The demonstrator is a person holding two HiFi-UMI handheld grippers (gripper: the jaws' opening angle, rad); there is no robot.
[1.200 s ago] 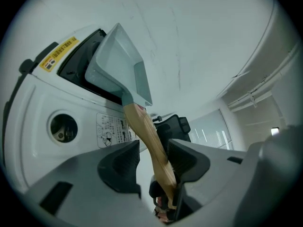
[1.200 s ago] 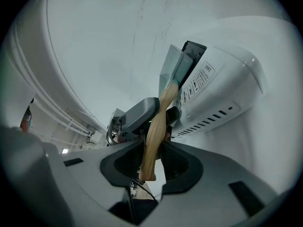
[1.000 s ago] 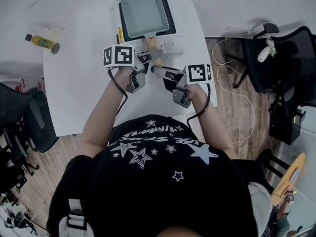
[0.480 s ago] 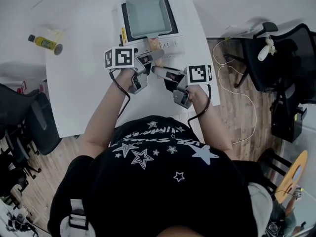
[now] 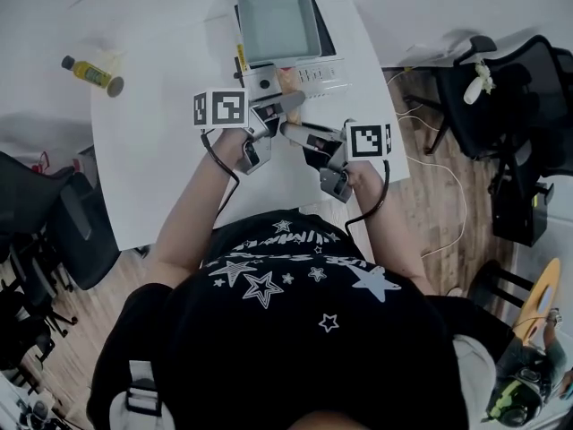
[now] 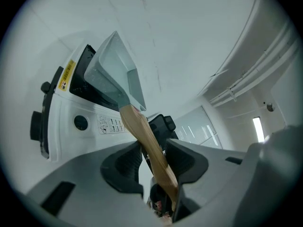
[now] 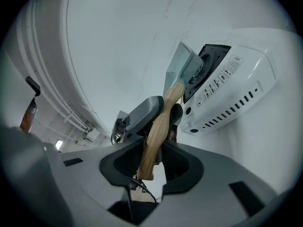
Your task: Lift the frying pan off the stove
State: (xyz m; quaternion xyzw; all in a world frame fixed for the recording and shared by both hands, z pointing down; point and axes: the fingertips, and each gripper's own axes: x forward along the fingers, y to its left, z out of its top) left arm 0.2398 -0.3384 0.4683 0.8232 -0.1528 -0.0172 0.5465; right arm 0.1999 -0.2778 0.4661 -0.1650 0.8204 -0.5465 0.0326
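A square grey-green frying pan (image 5: pixel 277 21) sits over the black top of a white stove (image 5: pixel 309 72) at the table's far edge. Its wooden handle (image 5: pixel 286 81) points toward me. My left gripper (image 5: pixel 288 104) comes in from the left and is shut on the handle (image 6: pixel 142 131). My right gripper (image 5: pixel 292 130) comes in from the right and grips the handle's near end (image 7: pixel 152 145). In the left gripper view, the pan (image 6: pixel 116 74) stands above the stove's control panel (image 6: pixel 80 122). Whether the pan's base touches the stove is hidden.
A yellow bottle (image 5: pixel 89 73) lies at the far left of the white table (image 5: pixel 161 168). Black office chairs stand at the right (image 5: pixel 510 106) and left (image 5: pixel 40 213). A white cable (image 5: pixel 439 186) loops on the wooden floor right of the table.
Both grippers have stayed on the handle. Stove, pan and grippers sit a little further right in the head view, and the right gripper's marker cube has drifted right and down.
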